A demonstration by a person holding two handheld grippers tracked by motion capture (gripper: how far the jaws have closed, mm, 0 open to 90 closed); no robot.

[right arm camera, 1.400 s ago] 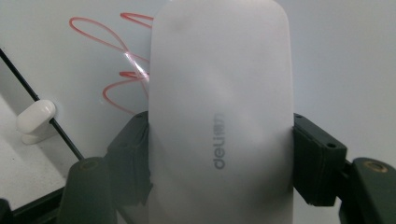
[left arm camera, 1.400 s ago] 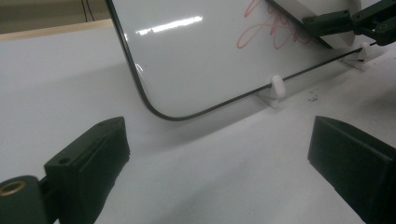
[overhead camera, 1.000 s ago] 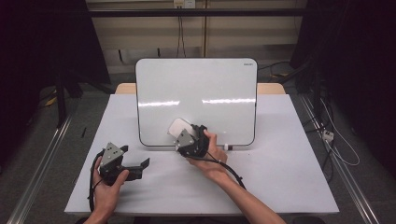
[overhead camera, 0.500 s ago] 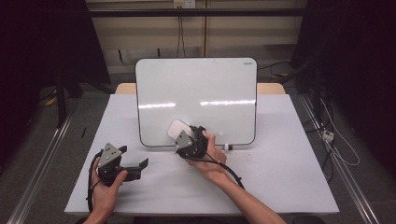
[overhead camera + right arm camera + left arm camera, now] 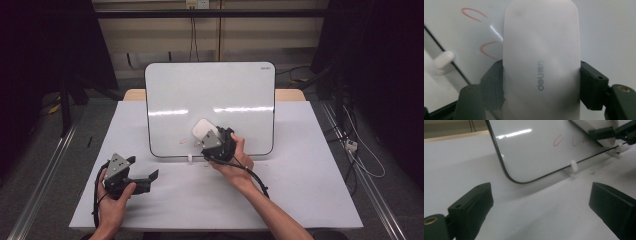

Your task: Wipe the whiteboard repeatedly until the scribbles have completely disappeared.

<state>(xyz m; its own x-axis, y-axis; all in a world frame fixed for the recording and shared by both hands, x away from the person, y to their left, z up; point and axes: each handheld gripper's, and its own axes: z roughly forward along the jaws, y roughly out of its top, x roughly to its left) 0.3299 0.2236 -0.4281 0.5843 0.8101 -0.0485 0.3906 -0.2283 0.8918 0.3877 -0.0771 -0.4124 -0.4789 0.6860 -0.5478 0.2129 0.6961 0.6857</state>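
A white whiteboard [image 5: 210, 95] stands upright on small white feet [image 5: 573, 166] at the middle of the table. Red pen strokes [image 5: 488, 48] mark its lower part, and they also appear in the left gripper view [image 5: 557, 140]. My right gripper [image 5: 209, 139] is shut on a white eraser [image 5: 541, 50] with grey lettering, holding it against the board just right of the strokes. Its jaws press on the eraser's two long sides. My left gripper [image 5: 142, 170] rests low at the table's left front, open, with nothing between its jaws [image 5: 541, 205].
The white tabletop [image 5: 300, 190] runs wide to the right and in front of the board. Metal rails [image 5: 45, 180] border the table on both sides, and cables [image 5: 360, 155] lie on the floor at the right. Dark curtains hang behind.
My right gripper has carried the eraser a little to the right and up across the board's lower part. The left gripper has stayed where it was.
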